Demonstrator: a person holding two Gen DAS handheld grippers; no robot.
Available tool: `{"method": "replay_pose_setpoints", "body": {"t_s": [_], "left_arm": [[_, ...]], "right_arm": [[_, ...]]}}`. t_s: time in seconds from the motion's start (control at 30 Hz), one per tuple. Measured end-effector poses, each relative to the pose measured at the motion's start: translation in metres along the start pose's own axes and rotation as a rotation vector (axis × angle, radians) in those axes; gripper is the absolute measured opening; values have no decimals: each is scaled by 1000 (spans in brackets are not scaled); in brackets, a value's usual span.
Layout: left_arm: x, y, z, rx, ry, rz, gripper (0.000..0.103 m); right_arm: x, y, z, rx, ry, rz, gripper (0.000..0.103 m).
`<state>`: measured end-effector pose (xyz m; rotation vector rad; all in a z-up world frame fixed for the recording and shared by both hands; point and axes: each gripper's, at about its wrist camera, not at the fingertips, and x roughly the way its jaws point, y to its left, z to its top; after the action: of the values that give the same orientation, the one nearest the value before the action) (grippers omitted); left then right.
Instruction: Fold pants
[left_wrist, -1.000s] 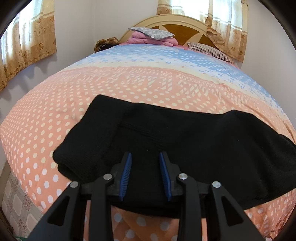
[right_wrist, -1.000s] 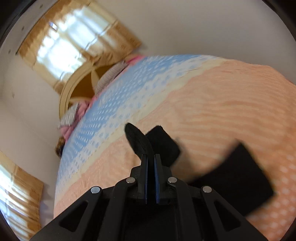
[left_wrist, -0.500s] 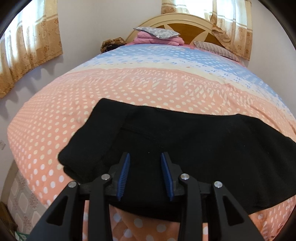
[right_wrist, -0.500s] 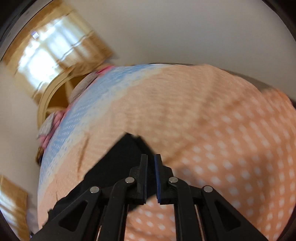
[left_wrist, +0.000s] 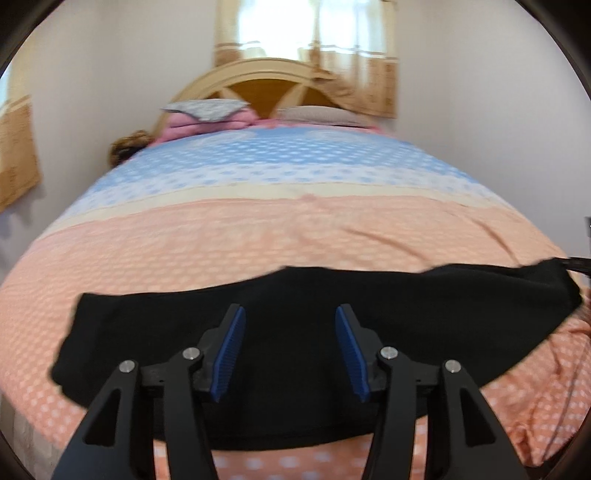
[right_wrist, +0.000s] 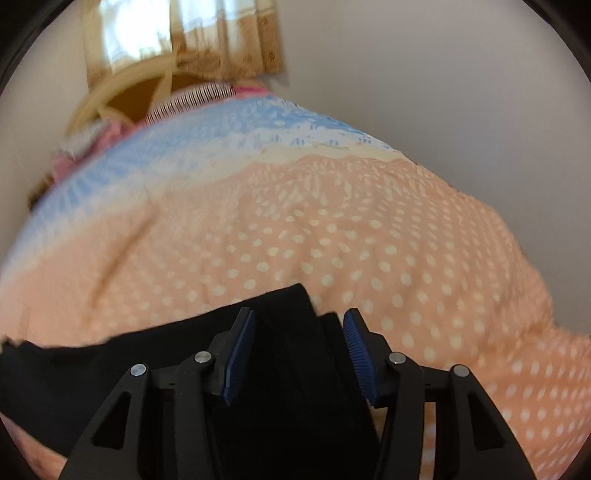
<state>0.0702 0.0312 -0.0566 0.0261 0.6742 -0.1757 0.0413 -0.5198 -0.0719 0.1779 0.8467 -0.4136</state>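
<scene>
Change: a second ago the right gripper (right_wrist: 299, 354) was pressed together on an edge of the black knit pants (left_wrist: 317, 332), lifted off the bed; now that edge lies down on the cover and the jaws are opening. The left gripper (left_wrist: 288, 350) has spread wider too, and its view has swung to face the headboard.
Left gripper: jaws opening, blue ribbed pads (left_wrist: 231, 349) well apart – black cloth lies below and between them, with no pad seen pressing on it.
Right gripper: jaws opening, blue pads (right_wrist: 240, 354) apart over the folded right-hand end of the pants (right_wrist: 280, 332); nothing pinched.
Pants: one long dark band across the near part of the bed, left to right, soft and matte, with a thin hem line along the near edge.
Bed cover: peach cotton with white dots (left_wrist: 295, 236) near, a cream stripe, then blue with pale dots far; slightly creased.
Writing: none readable.
Surroundings: arched pale wooden headboard (left_wrist: 258, 79) at the far end, folded pink blankets with a grey patterned cushion on top (left_wrist: 207, 116) far left, a striped pillow (left_wrist: 317, 112) beside them, tan patterned curtains (left_wrist: 354, 55) behind – all blurred.
</scene>
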Motion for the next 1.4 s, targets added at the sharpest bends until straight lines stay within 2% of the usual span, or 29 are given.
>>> {"method": "replay_pose_setpoints", "body": {"t_s": [0.03, 0.1, 0.17, 0.3, 0.37, 0.47, 0.53, 0.57, 0.6, 0.63, 0.67, 0.7, 0.77, 0.8, 0.83, 0.87, 0.9, 0.97, 1.03, 1.1, 1.17, 1.23, 1.27, 1.4], "left_arm": [[1, -8, 0, 17, -2, -13, 54], [2, -21, -1, 38, 6, -48, 55], [3, -28, -3, 50, 21, -77, 56], [10, -36, -11, 73, 58, -100, 56], [17, -40, -17, 81, 93, -113, 56], [25, -46, -26, 105, 128, -116, 56], [28, -50, -33, 123, 150, -127, 56], [28, -52, -36, 136, 162, -131, 56], [29, -54, -38, 149, 163, -130, 57], [27, -56, -40, 160, 151, -124, 58], [26, -57, -41, 166, 144, -125, 59], [25, -57, -41, 168, 143, -127, 61], [25, -58, -41, 162, 141, -130, 61], [24, -58, -40, 159, 139, -133, 61], [23, -59, -40, 159, 137, -135, 61], [22, -59, -39, 160, 136, -135, 61], [21, -60, -38, 161, 135, -137, 61], [16, -60, -37, 164, 123, -152, 61], [12, -58, -37, 161, 106, -155, 62], [14, -57, -39, 147, 113, -165, 62], [17, -56, -42, 135, 133, -173, 62], [17, -56, -44, 135, 135, -174, 62], [15, -55, -43, 138, 129, -176, 62], [8, -48, -39, 113, 94, -176, 65]], "right_arm": [[9, 4, 1, -21, 33, -16, 15], [7, 12, 0, -47, 30, -27, 8], [-3, 16, -5, -68, 20, -61, 8], [-16, -18, -17, 57, 17, -162, 8], [-3, -30, -26, 98, 50, -97, 8], [-5, -42, -28, 149, 19, -26, 10], [-18, -56, -22, 235, 1, 80, 20], [-35, -64, -22, 315, -58, 109, 30], [-51, -66, -24, 358, -105, 87, 43], [-68, -65, -28, 376, -144, 60, 51], [-86, -58, -35, 365, -178, 73, 63], [-97, -48, -44, 344, -192, 116, 63], [-108, -14, -63, 263, -143, 209, 63], [-109, 6, -74, 218, -107, 242, 58], [-106, 28, -85, 176, -67, 266, 50], [-102, 43, -93, 144, -36, 292, 29], [-97, 61, -99, 118, 5, 331, 24], [-83, 83, -112, 166, 95, 425, 25], [-76, 91, -119, 230, 129, 495, 25], [-71, 97, -122, 226, 106, 472, 25], [-62, 95, -124, 286, 86, 512, 25], [-54, 102, -129, 335, 104, 540, 25], [-49, 105, -130, 348, 132, 523, 25], [-54, 118, -135, 348, 128, 519, 25]]}}
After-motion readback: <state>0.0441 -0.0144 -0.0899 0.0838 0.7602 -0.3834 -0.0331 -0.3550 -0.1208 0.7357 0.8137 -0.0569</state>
